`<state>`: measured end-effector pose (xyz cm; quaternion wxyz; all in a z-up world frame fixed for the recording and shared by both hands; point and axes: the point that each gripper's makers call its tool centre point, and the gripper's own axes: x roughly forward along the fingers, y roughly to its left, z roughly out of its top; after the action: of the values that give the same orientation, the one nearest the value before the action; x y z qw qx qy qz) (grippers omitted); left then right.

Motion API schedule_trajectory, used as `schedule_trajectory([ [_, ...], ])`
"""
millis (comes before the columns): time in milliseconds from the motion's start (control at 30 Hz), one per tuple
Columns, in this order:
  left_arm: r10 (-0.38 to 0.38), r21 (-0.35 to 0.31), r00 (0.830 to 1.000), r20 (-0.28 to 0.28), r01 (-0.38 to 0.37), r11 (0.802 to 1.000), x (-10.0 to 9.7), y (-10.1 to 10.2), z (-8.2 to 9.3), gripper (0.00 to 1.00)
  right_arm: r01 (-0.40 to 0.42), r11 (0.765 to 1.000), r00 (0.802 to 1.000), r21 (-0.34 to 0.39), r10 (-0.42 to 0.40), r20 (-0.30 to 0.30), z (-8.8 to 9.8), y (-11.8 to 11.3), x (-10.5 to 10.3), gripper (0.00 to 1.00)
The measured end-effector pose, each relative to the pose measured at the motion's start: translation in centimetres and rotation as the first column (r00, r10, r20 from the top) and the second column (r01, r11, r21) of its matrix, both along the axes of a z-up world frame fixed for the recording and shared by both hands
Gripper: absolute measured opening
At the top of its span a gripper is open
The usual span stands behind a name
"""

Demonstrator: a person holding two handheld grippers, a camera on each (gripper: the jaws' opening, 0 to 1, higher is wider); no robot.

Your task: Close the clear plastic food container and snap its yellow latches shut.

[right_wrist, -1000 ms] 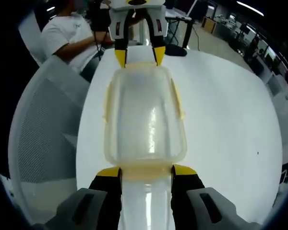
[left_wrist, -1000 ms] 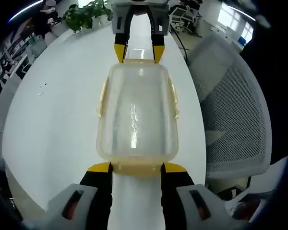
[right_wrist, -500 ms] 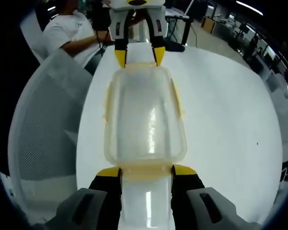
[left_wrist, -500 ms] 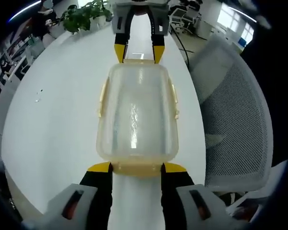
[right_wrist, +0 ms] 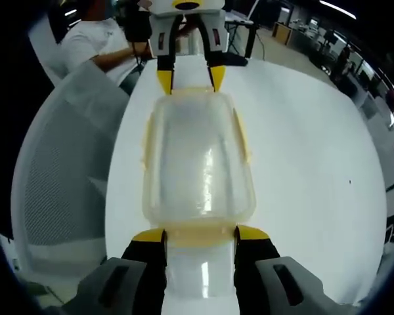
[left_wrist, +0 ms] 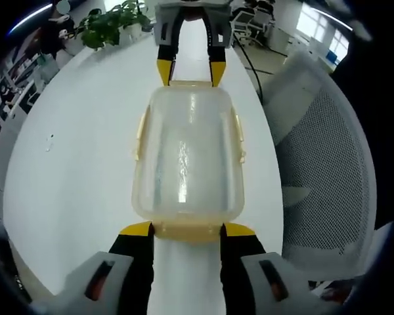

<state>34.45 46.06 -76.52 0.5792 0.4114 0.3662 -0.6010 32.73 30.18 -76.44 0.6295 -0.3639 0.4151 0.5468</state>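
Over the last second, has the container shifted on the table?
Cannot tell. The container sits unchanged between both grippers; the plant and chair drifted slightly, which could be camera movement.

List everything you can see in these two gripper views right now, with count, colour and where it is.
food container: one, clear with yellow latches, on the table, lid on, held at its two short ends between the grippers
table: one, white, under the container
mesh chair: one, grey-white, beside the table
potted plant: one, green, at the table's far end in the left gripper view
seated person: one, white shirt, beyond the table in the right gripper view
left gripper: one, black with yellow tips, jaws apart at the container's near end latch
right gripper: one, black with yellow tips, jaws apart at the opposite end latch
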Motion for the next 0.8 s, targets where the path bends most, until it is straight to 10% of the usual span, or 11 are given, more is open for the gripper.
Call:
schedule_trajectory([
  [800, 0.013, -0.002, 1.000, 0.000, -0.013, 1.000, -0.9, -3.6, 0.2, 0.37, -0.017, 1.000, 1.000, -0.005, 0.017, 0.010, 0.2, -3.6, -0.6, 0.39],
])
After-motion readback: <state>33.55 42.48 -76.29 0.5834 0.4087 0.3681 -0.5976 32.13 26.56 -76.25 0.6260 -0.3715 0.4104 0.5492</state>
